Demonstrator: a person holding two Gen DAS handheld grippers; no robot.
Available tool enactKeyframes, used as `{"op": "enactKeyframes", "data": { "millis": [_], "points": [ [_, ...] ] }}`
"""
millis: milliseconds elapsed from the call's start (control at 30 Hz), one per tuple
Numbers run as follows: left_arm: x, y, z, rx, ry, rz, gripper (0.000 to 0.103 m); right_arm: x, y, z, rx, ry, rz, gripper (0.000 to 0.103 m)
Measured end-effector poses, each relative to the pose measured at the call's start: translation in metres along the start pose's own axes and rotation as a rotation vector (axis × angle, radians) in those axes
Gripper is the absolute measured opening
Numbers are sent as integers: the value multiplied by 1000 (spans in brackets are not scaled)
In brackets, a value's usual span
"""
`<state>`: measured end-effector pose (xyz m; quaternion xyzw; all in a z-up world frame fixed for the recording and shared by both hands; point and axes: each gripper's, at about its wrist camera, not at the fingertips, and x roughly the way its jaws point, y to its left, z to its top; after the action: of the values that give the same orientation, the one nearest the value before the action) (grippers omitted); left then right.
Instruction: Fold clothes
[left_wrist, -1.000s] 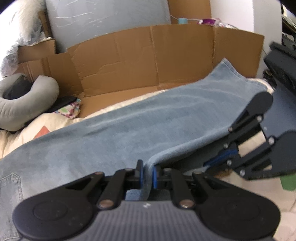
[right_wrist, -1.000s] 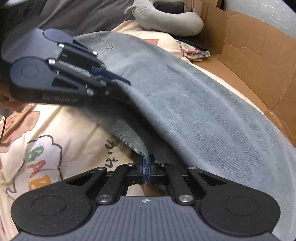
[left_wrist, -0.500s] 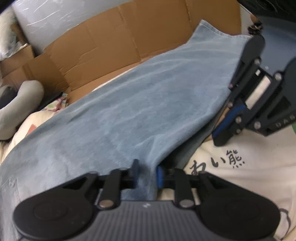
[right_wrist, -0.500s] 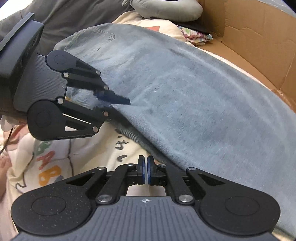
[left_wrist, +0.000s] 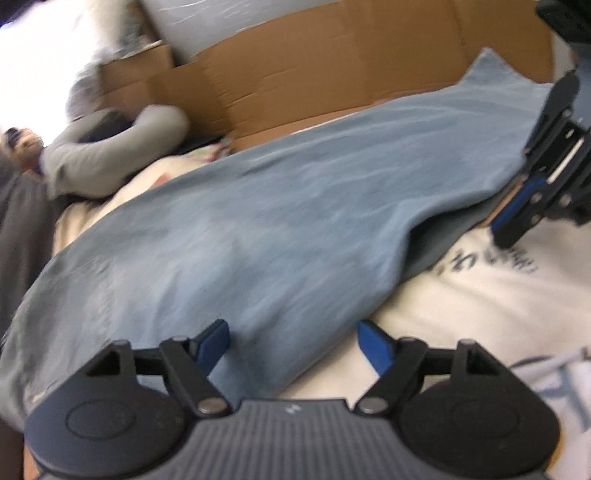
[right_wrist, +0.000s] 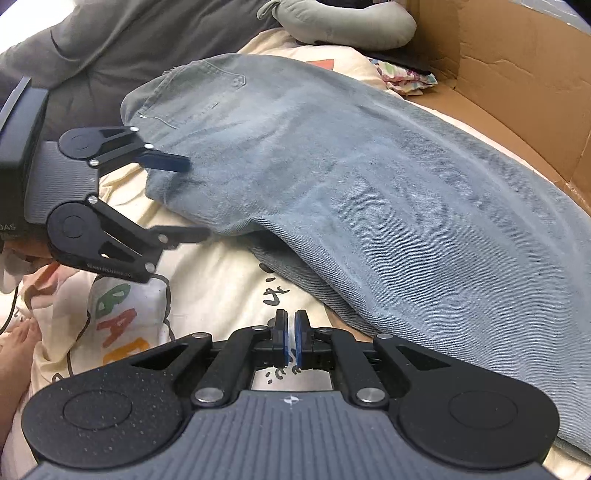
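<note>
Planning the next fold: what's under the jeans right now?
The jeans lie on a cream printed sheet, which shows along their near edge. A second denim layer peeks out underneath. Anything farther beneath is covered. Neither gripper holds them.

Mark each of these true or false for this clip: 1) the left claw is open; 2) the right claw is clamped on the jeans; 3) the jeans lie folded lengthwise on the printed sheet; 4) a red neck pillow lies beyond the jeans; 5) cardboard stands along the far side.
1) The left claw is open. True: its fingers stand wide apart at the jeans edge.
2) The right claw is clamped on the jeans. False: it is nearly shut on nothing, beside the fabric.
3) True: they lie doubled on the printed sheet.
4) False: the neck pillow is grey.
5) True: cardboard stands behind the jeans.
</note>
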<state>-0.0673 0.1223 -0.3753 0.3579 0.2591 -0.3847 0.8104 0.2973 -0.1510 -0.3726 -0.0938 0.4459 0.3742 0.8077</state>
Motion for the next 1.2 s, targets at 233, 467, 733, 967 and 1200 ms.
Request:
{"op": "enactKeyframes", "data": {
  "millis": [233, 467, 733, 967, 1200],
  "points": [
    [-4, 9, -18, -57, 5, 92, 80, 0, 5, 7, -24, -4, 13, 3],
    [-14, 16, -33, -156, 8, 167, 80, -2, 20, 20, -126, 39, 25, 3],
    [-3, 29, -48, -289, 7, 159, 80, -5, 41, 38, -228, 89, 34, 7],
    [-1, 43, -51, -412, -37, 147, 59, 13, 76, 39, -326, 126, 34, 11],
    [-23, 73, -47, -569, -126, 96, 53, 30, 89, 52, -322, 54, -46, 30]
  ]
}}
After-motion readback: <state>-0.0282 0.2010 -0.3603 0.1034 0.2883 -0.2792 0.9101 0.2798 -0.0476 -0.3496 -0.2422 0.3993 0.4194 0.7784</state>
